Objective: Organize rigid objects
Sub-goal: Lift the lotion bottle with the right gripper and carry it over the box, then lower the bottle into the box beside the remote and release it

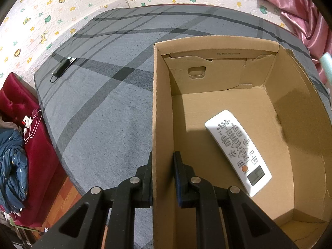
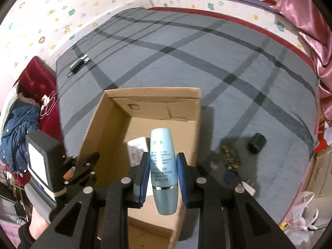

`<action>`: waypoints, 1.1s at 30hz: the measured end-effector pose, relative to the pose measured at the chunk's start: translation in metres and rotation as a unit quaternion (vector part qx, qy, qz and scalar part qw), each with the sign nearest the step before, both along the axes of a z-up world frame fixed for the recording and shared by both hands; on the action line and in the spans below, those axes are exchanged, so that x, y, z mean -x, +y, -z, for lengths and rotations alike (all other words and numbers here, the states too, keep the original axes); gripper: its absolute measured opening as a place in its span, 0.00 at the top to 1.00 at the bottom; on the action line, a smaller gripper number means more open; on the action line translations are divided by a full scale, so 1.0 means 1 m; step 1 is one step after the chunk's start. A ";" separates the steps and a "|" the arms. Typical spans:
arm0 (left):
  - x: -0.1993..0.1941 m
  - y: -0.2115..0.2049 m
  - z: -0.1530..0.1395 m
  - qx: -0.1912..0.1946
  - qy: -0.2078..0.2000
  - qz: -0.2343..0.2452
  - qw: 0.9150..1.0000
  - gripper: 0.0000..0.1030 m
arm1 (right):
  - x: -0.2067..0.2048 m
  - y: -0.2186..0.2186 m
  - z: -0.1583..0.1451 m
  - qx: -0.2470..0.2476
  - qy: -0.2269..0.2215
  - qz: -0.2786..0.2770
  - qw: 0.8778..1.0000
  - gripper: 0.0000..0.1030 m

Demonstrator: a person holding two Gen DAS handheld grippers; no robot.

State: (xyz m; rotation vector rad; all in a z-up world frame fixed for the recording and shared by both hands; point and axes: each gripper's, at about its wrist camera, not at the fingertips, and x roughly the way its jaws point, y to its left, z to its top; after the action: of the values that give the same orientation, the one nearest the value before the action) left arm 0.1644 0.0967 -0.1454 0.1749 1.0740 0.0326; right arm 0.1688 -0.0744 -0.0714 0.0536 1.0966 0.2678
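Right tongs [image 2: 162, 178] clamped on blue bottle [image 2: 164, 166] above cardboard box [image 2: 91, 128], left tongs [image 1: 162, 178] pinching box wall.

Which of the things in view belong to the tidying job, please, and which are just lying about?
Job: cardboard box, white remote inside it, blue bottle in the right gripper, left gripper clamping the box wall, black cylinder, keys.
Lying about: blue jacket, white cables.

The right tool [image 2: 162, 174] grips a blue bottle [image 2: 164, 166] above the cardboard box [image 2: 93, 124].
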 end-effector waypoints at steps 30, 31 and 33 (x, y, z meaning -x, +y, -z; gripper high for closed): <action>0.001 0.003 0.003 0.009 -0.006 -0.003 1.000 0.84 | -0.032 0.061 0.103 0.035 0.072 -0.017 0.997 0.74; 0.001 0.003 0.003 0.009 -0.006 -0.003 1.000 0.84 | -0.033 0.062 0.105 0.036 0.072 -0.017 0.997 0.74; 0.001 0.003 0.003 0.010 -0.006 -0.003 1.000 0.84 | -0.033 0.064 0.106 0.038 0.071 -0.018 0.997 0.74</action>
State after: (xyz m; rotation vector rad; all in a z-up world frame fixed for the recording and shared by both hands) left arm 0.1630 0.1000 -0.1485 0.1536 1.0619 0.0282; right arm 0.2018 -0.0106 -0.1778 -0.0154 1.2495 0.2576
